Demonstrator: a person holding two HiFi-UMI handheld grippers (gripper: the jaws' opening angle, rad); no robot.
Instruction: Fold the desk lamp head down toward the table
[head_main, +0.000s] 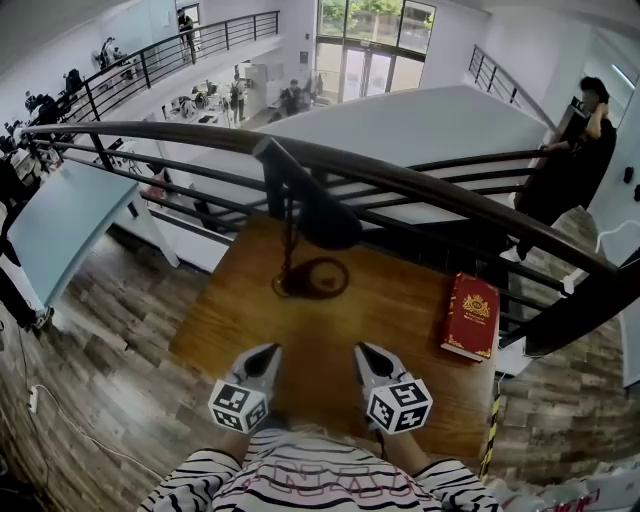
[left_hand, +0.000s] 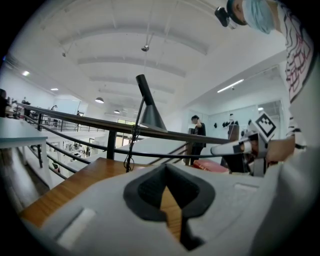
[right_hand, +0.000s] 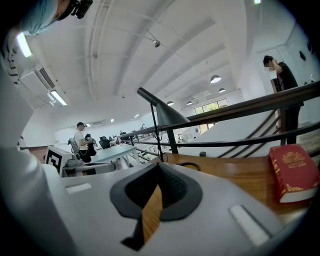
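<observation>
Desk lamp (head_main: 322, 222) untouched; left fingers (left_hand: 150, 192), right fingers (right_hand: 175, 190) closed.

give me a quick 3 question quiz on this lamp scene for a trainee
1. True or false: the desk lamp stands upright on the table, touched by neither the left tongs nor the right tongs.
2. Where does the red book lie? A) under the lamp's head B) on the table, at the person's right C) between the two tongs
3. Fill in: both tongs are ___, with nothing between their jaws.

Key: 1 true; 2 B; 3 shut
</observation>
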